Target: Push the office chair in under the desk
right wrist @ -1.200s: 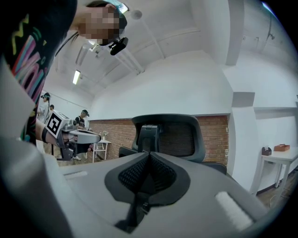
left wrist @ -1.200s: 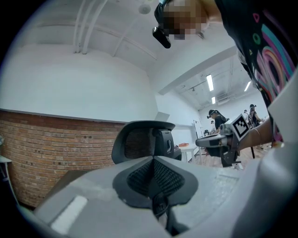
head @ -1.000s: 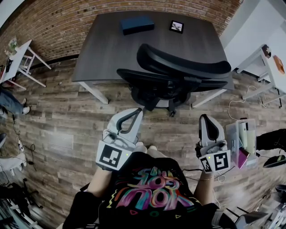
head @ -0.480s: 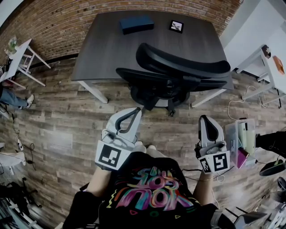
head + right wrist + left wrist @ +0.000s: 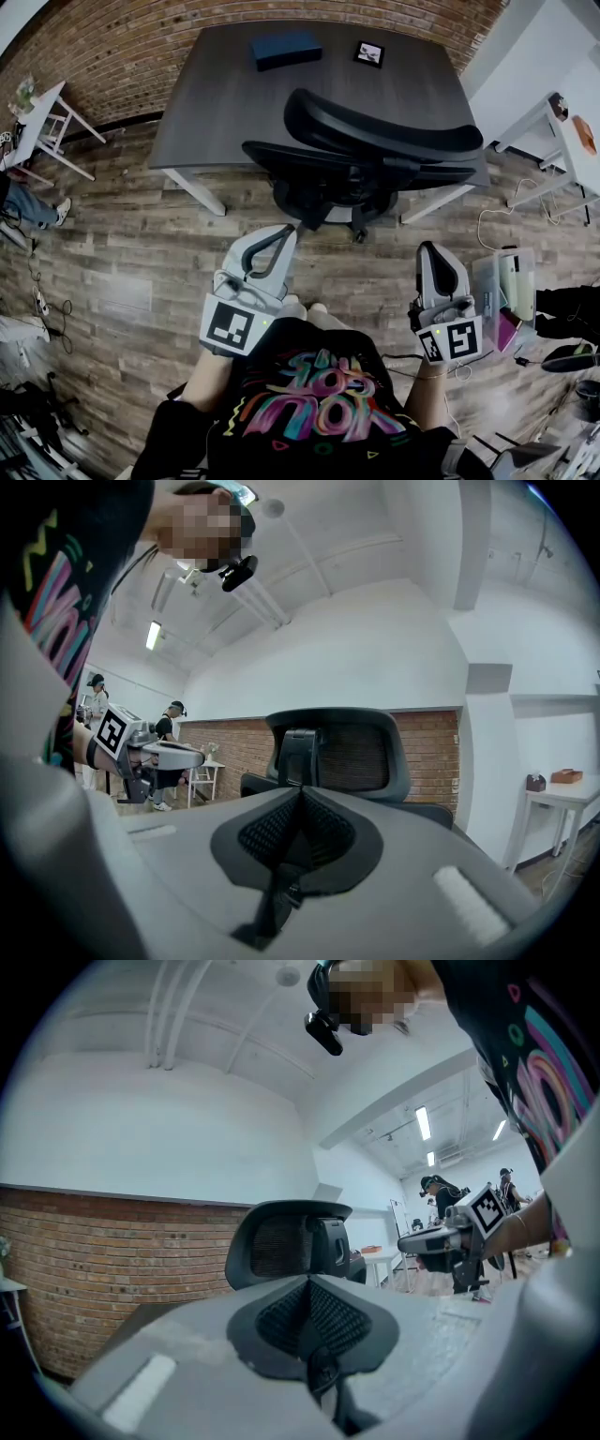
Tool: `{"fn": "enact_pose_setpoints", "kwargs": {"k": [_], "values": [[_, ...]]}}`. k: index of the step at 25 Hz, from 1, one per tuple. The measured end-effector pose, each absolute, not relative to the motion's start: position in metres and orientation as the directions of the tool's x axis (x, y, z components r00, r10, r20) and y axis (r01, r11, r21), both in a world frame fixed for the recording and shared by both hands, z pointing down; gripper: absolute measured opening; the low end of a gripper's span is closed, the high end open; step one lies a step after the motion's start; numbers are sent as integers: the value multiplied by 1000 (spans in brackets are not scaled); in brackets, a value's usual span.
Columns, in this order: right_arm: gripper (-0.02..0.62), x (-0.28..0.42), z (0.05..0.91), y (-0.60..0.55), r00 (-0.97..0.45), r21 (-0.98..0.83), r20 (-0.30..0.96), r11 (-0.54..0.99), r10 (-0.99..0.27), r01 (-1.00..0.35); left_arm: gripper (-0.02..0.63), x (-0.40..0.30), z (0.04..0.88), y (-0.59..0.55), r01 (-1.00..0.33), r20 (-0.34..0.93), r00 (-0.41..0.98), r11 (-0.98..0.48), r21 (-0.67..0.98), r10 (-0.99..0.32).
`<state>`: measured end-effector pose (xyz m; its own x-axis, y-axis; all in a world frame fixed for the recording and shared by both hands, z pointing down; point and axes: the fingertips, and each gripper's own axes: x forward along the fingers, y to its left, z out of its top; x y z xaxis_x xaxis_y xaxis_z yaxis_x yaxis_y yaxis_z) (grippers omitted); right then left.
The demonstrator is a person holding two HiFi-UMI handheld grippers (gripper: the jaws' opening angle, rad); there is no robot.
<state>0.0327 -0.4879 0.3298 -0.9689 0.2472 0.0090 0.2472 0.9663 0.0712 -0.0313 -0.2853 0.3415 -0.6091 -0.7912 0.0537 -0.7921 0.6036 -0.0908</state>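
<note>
Left hand-held gripper (image 5: 287, 232) and right hand-held gripper (image 5: 429, 247) are both closed on nothing, held level near the person's body, short of the office chair (image 5: 375, 141). Its backrest stands over the near edge of the bench (image 5: 225, 94). That fits a chair awaiting its push or one already pushed in. A blue box (image 5: 287, 51) and a small picture frame (image 5: 370, 54) sit on top, clear of the chair's path. A storage bin (image 5: 506, 295) stands off to the right.

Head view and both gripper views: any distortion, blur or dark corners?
Head view: strong fisheye, desk edges and brick wall bow; evenly lit, sharp. Left gripper view: black rounded corners, shut left tongs soft up close, office chair sharper. Right gripper view: the same, right tongs shut and soft.
</note>
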Motion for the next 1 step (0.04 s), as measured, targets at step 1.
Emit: {"fn": "enact_pose_setpoints", "kwargs": {"k": [1], "values": [[-2,33,329,-488,-969,70,9,967,246,246,2,-32,341,-286,-792,53,-609,603,-92,-792]]}}
